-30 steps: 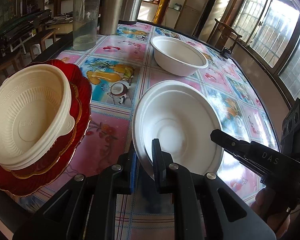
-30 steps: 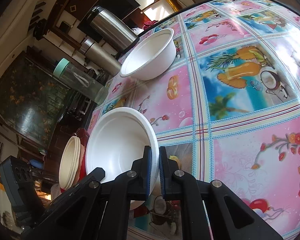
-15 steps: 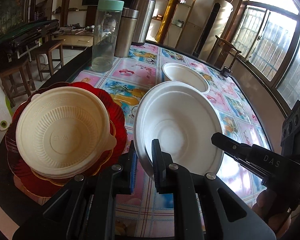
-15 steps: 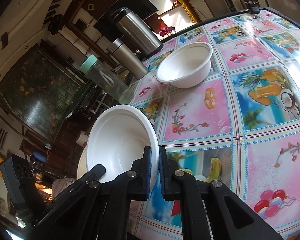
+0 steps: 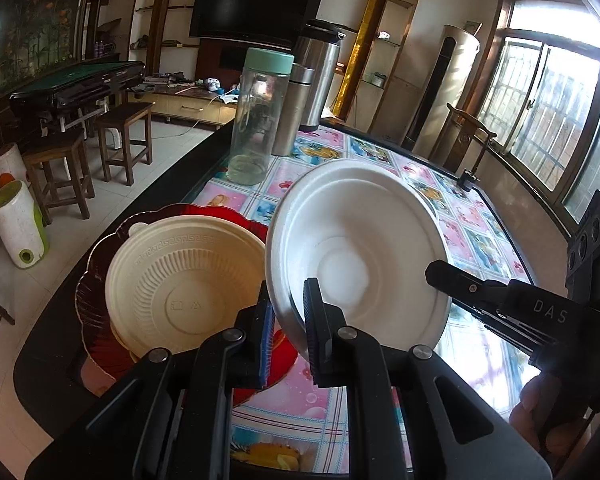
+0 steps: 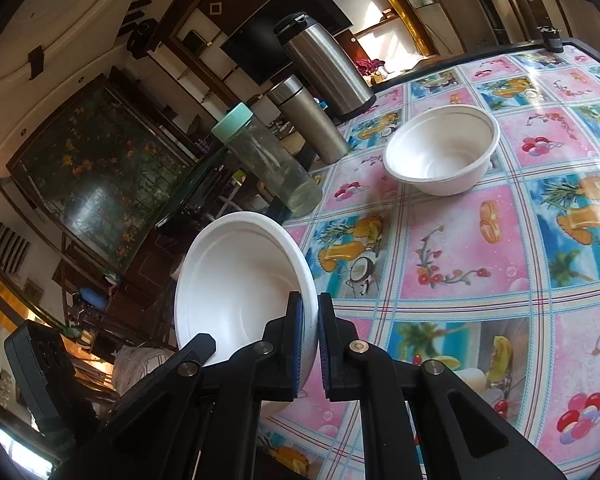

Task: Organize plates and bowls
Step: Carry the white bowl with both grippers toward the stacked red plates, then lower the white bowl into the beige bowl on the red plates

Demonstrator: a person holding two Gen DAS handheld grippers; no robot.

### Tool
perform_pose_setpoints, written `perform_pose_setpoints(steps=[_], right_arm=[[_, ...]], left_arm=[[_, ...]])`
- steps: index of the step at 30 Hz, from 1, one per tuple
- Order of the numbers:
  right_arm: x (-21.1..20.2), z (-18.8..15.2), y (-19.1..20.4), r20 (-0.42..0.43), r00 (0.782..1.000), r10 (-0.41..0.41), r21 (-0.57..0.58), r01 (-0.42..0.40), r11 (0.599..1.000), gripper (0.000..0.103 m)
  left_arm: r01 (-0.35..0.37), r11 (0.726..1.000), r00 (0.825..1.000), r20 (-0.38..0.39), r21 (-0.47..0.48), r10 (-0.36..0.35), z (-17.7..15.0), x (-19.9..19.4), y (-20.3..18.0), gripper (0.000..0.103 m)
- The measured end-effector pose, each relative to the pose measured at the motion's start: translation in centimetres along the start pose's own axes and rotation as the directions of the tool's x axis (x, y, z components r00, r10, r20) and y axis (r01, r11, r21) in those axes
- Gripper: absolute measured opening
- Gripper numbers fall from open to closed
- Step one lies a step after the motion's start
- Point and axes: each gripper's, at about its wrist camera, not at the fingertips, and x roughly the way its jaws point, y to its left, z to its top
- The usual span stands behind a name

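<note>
Both grippers pinch the rim of one white plate (image 5: pixel 356 256), held tilted in the air above the table (image 6: pixel 480 248): the left gripper (image 5: pixel 288 320) grips its near edge, the right gripper (image 6: pixel 310 344) the opposite edge. Just left of it a cream bowl (image 5: pixel 184 284) sits on a red plate (image 5: pixel 96 280). A white bowl (image 6: pixel 442 148) stands farther off, near a clear bottle (image 5: pixel 258 116).

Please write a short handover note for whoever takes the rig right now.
Left gripper: shut on the near rim of the white plate.
Right gripper: shut on the same plate's opposite rim; plate held tilted above the table.
Cream bowl sits on the red plate at the table's edge.
White bowl stands alone, untouched.
Left: set the plate down, stack the white bowl.
</note>
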Motion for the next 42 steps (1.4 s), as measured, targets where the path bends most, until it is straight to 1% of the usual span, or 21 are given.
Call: perform_pose_setpoints(steps=[15, 24, 28, 32, 36, 39, 42], right_arm=[[4.9, 0.5, 3.5, -0.058, 0.997, 0.042, -0.061, -0.045, 0.997, 0.008], [8.0, 0.1, 5.1, -0.109, 0.993, 0.055, -0.083, -0.064, 0.994, 0.009], [9.1, -0.1, 5.4, -0.119, 0.991, 0.058, -0.090, -0.069, 0.994, 0.009], [9.9, -0.4, 5.2, -0.121, 0.990, 0.069, -0.094, -0.081, 0.992, 0.008], [10.8, -0.8, 4.2, -0.145, 0.987, 0.069, -0.090, -0.082, 0.992, 0.008], [11.1, -1.1, 3.4, -0.166, 0.983, 0.082, -0.078, -0.096, 0.992, 0.008], [11.1, -1.3, 2.9, -0.169, 0.981, 0.095, -0.080, -0.109, 0.991, 0.009]], left_arm=[[-0.108, 0.992, 0.994, 0.021, -0.071, 0.110, 0.4, 0.1, 3.5, 0.013], [-0.154, 0.981, 0.988, -0.003, -0.121, 0.155, 0.4, 1.0, 6.2, 0.013], [-0.175, 0.975, 0.985, -0.011, -0.135, 0.175, 0.3, 1.3, 7.0, 0.013], [-0.192, 0.972, 0.981, -0.026, -0.133, 0.191, 0.3, 1.7, 7.3, 0.013], [-0.181, 0.973, 0.983, -0.064, -0.140, 0.174, 0.4, 2.4, 7.7, 0.013], [-0.181, 0.976, 0.982, -0.081, -0.119, 0.172, 0.2, 2.5, 7.4, 0.013], [-0.185, 0.979, 0.979, -0.102, -0.090, 0.176, -0.2, 2.6, 6.8, 0.014]])
